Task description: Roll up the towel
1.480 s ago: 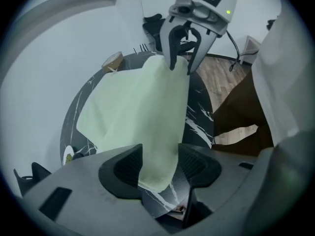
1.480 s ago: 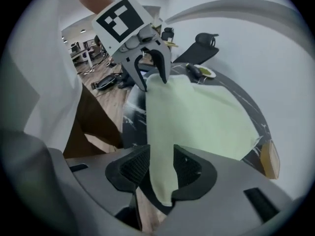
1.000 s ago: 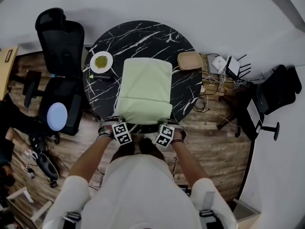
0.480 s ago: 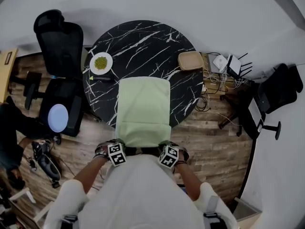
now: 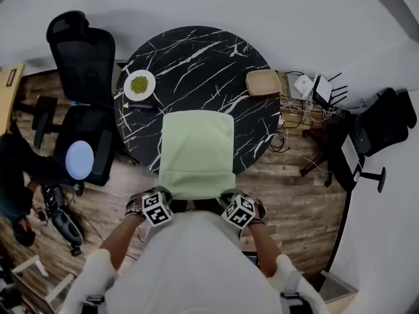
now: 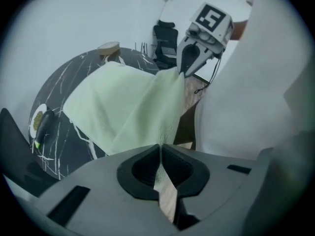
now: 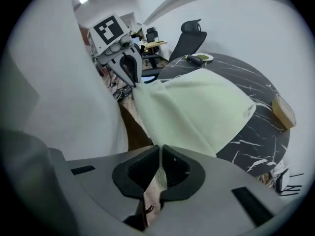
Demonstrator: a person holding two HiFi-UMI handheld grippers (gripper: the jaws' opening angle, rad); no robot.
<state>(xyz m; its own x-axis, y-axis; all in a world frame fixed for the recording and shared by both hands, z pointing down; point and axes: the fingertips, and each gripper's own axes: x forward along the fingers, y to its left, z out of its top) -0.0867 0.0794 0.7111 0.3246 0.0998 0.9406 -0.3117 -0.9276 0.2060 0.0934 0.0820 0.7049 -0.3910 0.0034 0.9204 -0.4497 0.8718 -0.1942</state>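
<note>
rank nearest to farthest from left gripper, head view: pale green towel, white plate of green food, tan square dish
1. Pale green towel, in the left gripper
2. White plate, far left
3. Tan square dish, far right

In the head view the pale green cloth towel (image 5: 196, 152) hides the near edge of the round black marble tabletop (image 5: 196, 54), and its near corners vanish under the left gripper (image 5: 159, 199) and right gripper (image 5: 234, 201). The green heap (image 5: 139, 84) on the small white plate (image 5: 127, 89) by the tabletop's left edge is too small to identify.
</note>
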